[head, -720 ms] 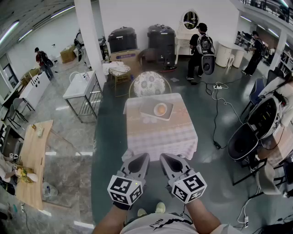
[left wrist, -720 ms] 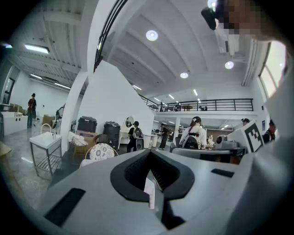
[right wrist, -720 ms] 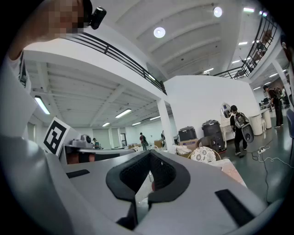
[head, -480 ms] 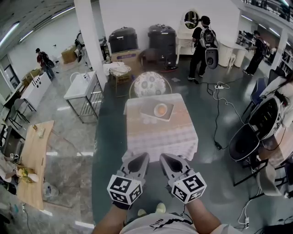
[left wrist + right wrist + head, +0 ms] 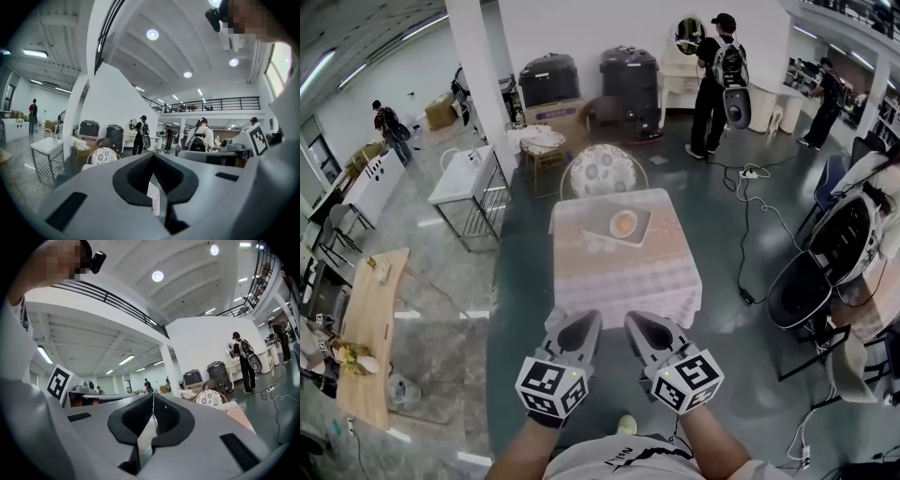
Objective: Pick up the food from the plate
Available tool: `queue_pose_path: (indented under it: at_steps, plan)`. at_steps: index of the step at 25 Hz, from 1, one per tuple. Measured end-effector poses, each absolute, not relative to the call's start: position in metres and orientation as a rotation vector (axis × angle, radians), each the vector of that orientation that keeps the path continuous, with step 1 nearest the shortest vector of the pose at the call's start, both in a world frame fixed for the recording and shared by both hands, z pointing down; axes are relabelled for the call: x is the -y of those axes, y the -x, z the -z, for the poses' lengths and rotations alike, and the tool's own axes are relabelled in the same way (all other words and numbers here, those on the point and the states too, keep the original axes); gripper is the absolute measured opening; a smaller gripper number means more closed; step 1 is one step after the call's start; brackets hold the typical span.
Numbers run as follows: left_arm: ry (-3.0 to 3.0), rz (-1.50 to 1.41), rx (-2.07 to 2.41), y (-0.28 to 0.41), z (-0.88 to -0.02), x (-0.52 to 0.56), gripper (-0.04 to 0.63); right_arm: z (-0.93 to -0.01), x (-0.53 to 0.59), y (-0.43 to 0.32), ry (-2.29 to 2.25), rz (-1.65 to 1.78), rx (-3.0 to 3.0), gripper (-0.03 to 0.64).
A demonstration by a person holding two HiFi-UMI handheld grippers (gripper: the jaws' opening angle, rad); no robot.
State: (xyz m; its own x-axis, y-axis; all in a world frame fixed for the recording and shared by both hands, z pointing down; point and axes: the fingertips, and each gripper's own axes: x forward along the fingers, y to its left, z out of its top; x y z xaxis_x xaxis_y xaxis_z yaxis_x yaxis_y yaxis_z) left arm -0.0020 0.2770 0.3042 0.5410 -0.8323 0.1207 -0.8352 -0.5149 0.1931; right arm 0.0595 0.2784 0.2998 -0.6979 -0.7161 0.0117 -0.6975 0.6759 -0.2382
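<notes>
A small table with a pale checked cloth (image 5: 623,272) stands ahead of me. On it lies a grey tray (image 5: 598,225) with a white plate (image 5: 613,217), and something round and orange-brown, the food (image 5: 624,224), sits on the plate. My left gripper (image 5: 579,323) and right gripper (image 5: 640,323) are held low by my body, well short of the table's near edge. Both are shut with nothing between the jaws; the tips meet in the left gripper view (image 5: 153,155) and in the right gripper view (image 5: 153,395). The plate does not show in either gripper view.
A chair with a flowered back (image 5: 605,171) stands behind the table. Black office chairs (image 5: 797,291) and a floor cable (image 5: 741,253) lie to the right. A metal-framed stand (image 5: 467,187) and a wooden table (image 5: 370,328) are on the left. A person with a backpack (image 5: 717,80) stands at the back.
The person with the backpack has walked farther toward the back wall. The table sits slightly higher in the head view. Both grippers stay shut and have hardly moved.
</notes>
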Motion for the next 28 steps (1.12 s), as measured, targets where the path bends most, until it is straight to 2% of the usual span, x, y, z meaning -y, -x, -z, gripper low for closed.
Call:
queue_pose_path:
  at_steps: [17,28]
  plan:
    - [-2.581,-0.022,1.366,-0.009,-0.313,-0.211,0.006,-0.314,-0.217,-0.072,1.277,0.354,-2.78,0.017]
    - [-2.622,-0.086,1.308,0.029,-0.342,-0.099,0.006,-0.341,-0.103,-0.025,1.371,0.416,-2.769,0.017]
